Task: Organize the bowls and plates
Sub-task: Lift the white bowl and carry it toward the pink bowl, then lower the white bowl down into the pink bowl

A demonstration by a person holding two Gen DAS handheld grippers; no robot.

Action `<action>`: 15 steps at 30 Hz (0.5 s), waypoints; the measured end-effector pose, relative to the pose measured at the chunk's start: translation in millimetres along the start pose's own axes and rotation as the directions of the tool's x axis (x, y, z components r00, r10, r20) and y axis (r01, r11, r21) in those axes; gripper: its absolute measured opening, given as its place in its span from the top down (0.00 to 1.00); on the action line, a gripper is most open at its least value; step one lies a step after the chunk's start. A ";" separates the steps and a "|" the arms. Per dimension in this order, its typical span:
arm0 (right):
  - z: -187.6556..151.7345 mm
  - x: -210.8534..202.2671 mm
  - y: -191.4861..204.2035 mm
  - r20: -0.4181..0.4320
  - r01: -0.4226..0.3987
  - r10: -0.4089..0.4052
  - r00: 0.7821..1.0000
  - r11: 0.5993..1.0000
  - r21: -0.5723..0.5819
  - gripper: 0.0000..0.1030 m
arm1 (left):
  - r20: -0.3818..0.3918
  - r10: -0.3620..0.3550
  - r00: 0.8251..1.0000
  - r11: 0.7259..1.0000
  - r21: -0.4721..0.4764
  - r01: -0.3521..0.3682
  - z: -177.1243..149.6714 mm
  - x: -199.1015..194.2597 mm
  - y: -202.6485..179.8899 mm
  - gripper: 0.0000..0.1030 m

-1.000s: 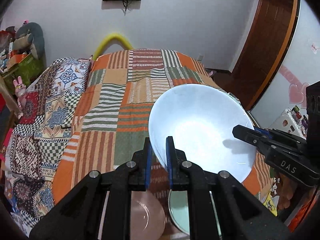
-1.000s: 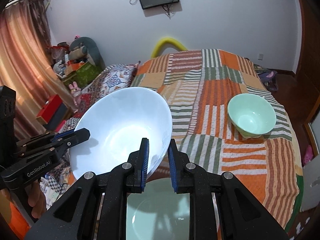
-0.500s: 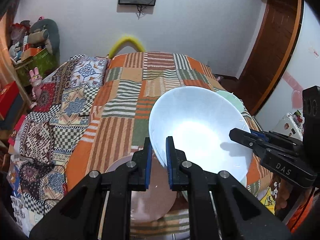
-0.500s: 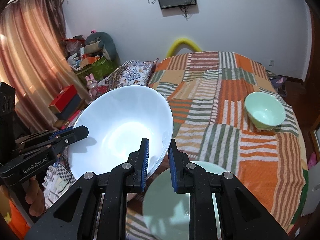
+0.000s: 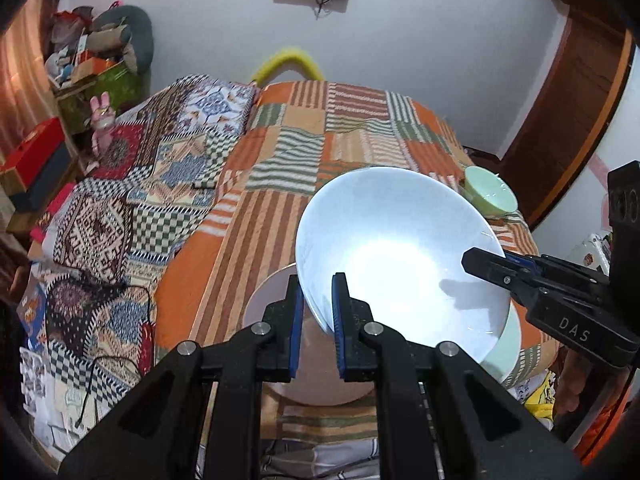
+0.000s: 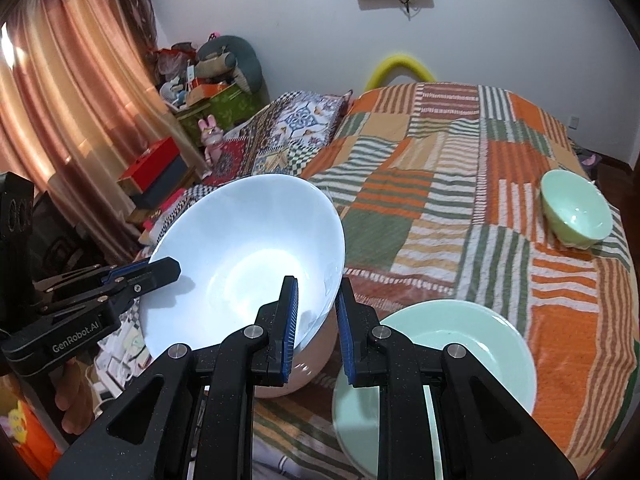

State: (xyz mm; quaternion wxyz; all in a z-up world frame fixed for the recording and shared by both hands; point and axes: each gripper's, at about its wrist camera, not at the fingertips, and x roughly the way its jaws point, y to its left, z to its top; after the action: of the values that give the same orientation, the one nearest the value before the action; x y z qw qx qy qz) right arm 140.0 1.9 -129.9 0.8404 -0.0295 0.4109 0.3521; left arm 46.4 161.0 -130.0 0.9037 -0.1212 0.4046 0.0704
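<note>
A large white bowl [image 5: 400, 256] [image 6: 248, 264] hangs tilted over the near end of the bed. My left gripper [image 5: 316, 300] is shut on its near rim, and my right gripper [image 6: 316, 304] is shut on the opposite rim. Under the bowl a pink plate [image 5: 272, 300] [image 6: 316, 356] lies on the bedspread, partly hidden. Beside it lies a pale green plate [image 6: 460, 344] [image 5: 510, 344]. A small green bowl [image 6: 576, 212] [image 5: 490, 196] stands farther back on the right of the bed.
The bed carries an orange and green striped patchwork cover [image 6: 460, 184]; a patterned blanket [image 5: 160, 184] drapes its left side. Boxes and toys [image 6: 200, 92] pile up by the curtain. A wooden door [image 5: 572, 92] is at the right.
Both grippers have carried the white bowl back toward the near end of the bed and slightly down. The pink and green plates now show farther out under it.
</note>
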 end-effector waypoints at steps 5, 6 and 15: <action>-6.3 14.3 7.3 -0.038 -0.013 0.013 0.999 1.000 -0.002 0.83 | -0.022 0.017 1.000 0.999 -0.028 -0.017 -9.9 8.5 11.8 0.89; -7.2 16.6 8.5 -0.044 -0.015 0.015 0.999 1.000 -0.001 0.83 | -0.027 0.018 0.999 0.999 -0.034 -0.019 -12.0 9.8 13.6 0.89; -20.4 42.1 19.7 -0.119 -0.010 0.008 0.993 1.000 -0.017 0.83 | -0.106 0.034 0.994 0.996 -0.079 -0.043 -31.5 34.3 32.4 0.89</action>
State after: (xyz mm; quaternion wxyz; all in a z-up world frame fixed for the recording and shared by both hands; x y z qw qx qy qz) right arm 131.6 33.7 -168.6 0.8125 -0.0561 0.4574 0.3569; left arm 39.2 184.4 -181.2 0.8740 -0.1535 0.4506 0.0977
